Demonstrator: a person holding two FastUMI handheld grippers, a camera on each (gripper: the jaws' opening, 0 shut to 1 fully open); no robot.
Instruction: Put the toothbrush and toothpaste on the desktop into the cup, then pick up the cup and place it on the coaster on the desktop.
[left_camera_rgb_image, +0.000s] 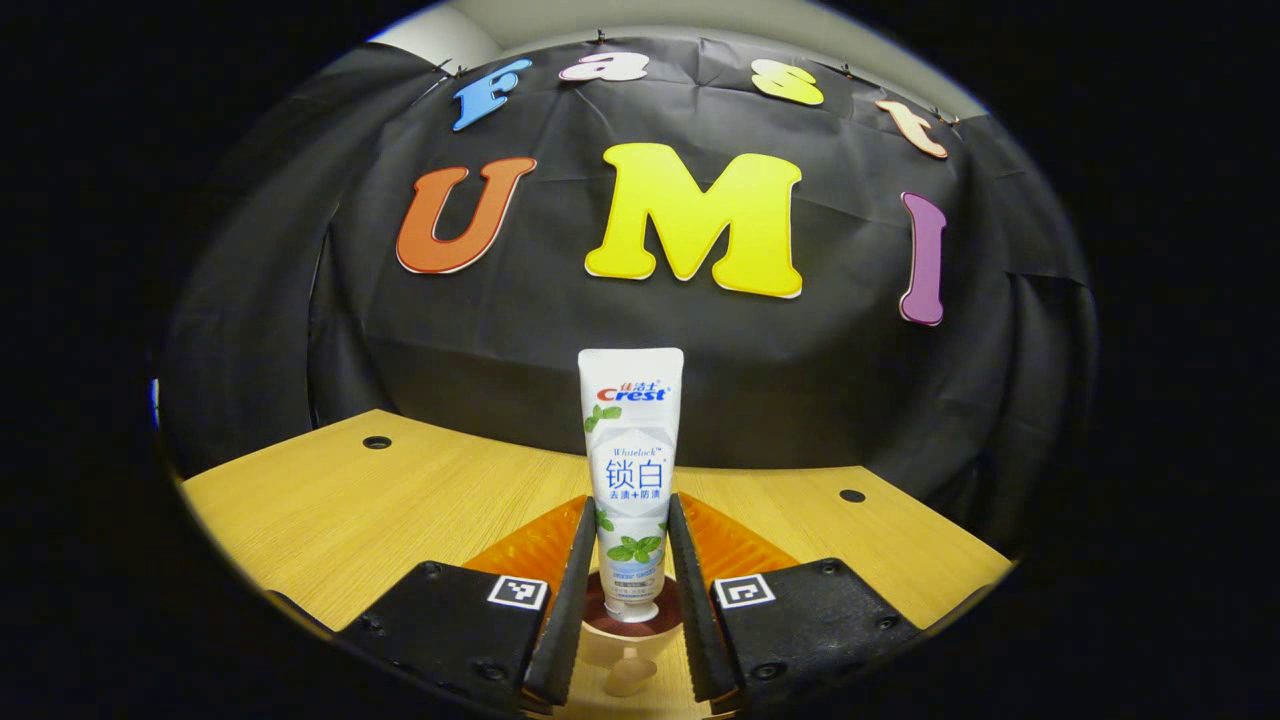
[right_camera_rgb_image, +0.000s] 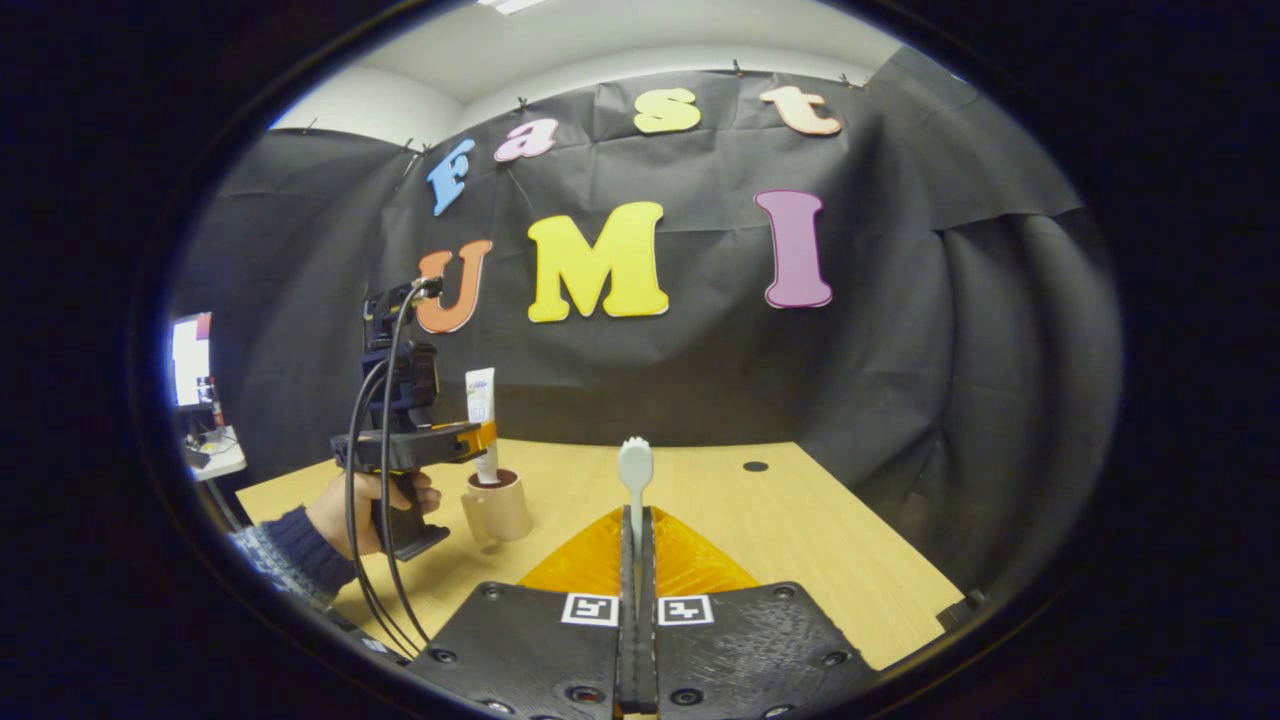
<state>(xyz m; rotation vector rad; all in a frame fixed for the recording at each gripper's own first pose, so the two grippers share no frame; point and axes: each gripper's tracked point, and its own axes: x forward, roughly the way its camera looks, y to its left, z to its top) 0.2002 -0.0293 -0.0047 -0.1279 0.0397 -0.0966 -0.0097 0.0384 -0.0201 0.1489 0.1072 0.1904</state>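
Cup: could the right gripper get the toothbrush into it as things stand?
Probably not yet. The left gripper holds the toothpaste upright over the cup, blocking its mouth; the right gripper, shut on the toothbrush, is off to the side.

light: even, overhead | focus: sharp | edges: fisheye-bent

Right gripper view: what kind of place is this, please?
Probably a recording booth, not a real bathroom: black cloth hangs as the wall behind a bare wooden desktop, and a person's hand holds a cabled gripper over a cup.
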